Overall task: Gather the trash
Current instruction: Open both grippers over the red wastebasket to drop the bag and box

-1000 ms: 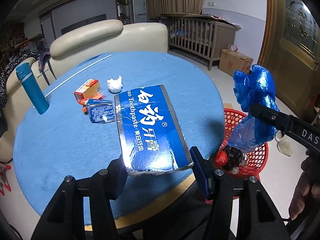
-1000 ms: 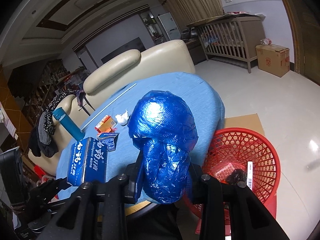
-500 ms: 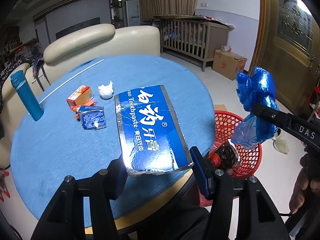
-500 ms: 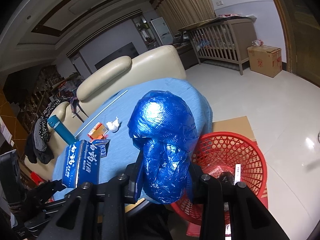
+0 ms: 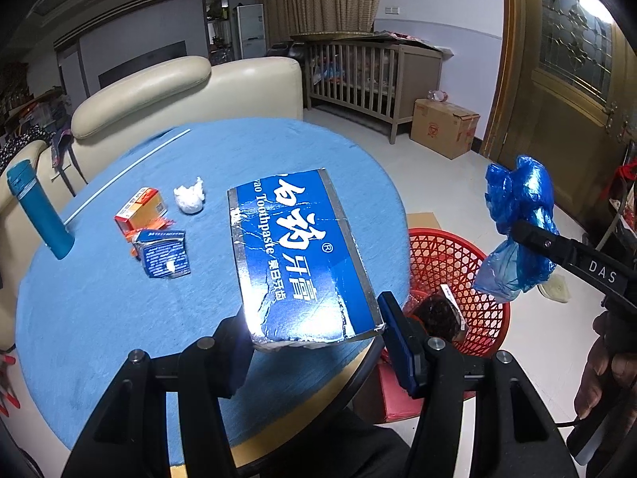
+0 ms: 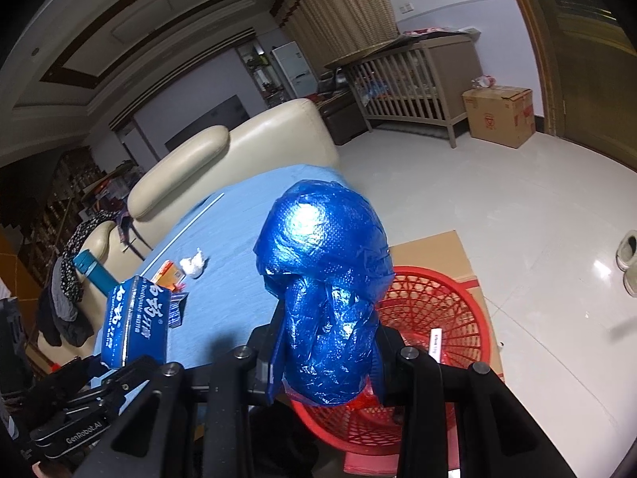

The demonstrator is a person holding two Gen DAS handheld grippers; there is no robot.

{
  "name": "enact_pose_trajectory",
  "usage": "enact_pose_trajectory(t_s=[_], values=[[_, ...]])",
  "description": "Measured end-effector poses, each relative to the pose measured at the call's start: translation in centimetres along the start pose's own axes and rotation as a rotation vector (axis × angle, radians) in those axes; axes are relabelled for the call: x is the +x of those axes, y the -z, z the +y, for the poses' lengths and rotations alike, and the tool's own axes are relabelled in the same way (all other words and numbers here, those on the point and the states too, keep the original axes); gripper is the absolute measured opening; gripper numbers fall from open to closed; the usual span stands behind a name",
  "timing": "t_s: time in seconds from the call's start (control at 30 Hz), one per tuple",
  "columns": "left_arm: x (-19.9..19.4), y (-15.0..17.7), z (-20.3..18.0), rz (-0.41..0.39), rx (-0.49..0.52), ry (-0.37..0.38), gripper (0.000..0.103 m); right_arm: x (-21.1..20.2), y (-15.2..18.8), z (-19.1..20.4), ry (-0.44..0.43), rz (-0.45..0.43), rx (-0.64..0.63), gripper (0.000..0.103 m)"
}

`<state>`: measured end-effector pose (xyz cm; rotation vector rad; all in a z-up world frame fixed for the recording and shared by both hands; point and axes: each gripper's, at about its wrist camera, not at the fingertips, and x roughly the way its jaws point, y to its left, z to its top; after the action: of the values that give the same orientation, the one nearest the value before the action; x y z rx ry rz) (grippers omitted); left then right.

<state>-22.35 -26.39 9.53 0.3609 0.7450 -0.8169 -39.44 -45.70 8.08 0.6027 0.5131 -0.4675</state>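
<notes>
Holding one piece of trash in each hand, the person has both loads lifted clear of the table, which looks like a carry toward the red basket standing on the floor just past the table's near right edge. The left gripper has its fingers pinching the flattened blue toothpaste box by its near short end, so the box juts forward over the blue cloth, tilted. The right gripper has its fingers pinching a crumpled blue plastic bag, which bulges above them and hangs a little below; in the left wrist view that bag sits above the basket's far rim. Such end grips leave most of each item free to drop away once released. More trash lies near the table's middle: an orange carton, a small torn blue box and a white paper wad, with a teal bottle standing at the left edge. Open floor surrounds the basket, though the table's rim is close beside it.
</notes>
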Motion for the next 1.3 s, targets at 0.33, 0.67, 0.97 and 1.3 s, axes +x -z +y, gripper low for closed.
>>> enact_pose_trajectory(t_s=[0.33, 0.67, 0.97, 1.3], values=[[1.3, -1.6, -1.7, -0.005, 0.032, 0.024, 0.06, 0.2, 0.2, -2.6, 0.036, 0.013, 0.041, 0.037], [1.9, -2.3, -3.6, -0.012, 0.069, 0.055, 0.06, -0.1, 0.0, -4.6, 0.072, 0.001, 0.072, 0.037], [3.4, -2.7, -1.9, -0.004, 0.01, 0.064, 0.06, 0.6, 0.2, -4.4, 0.091, 0.024, 0.06, 0.037], [3.7, -2.8, -0.7, -0.017, -0.022, 0.05, 0.06, 2.3, -0.3, -4.4, 0.123, 0.052, 0.042, 0.036]])
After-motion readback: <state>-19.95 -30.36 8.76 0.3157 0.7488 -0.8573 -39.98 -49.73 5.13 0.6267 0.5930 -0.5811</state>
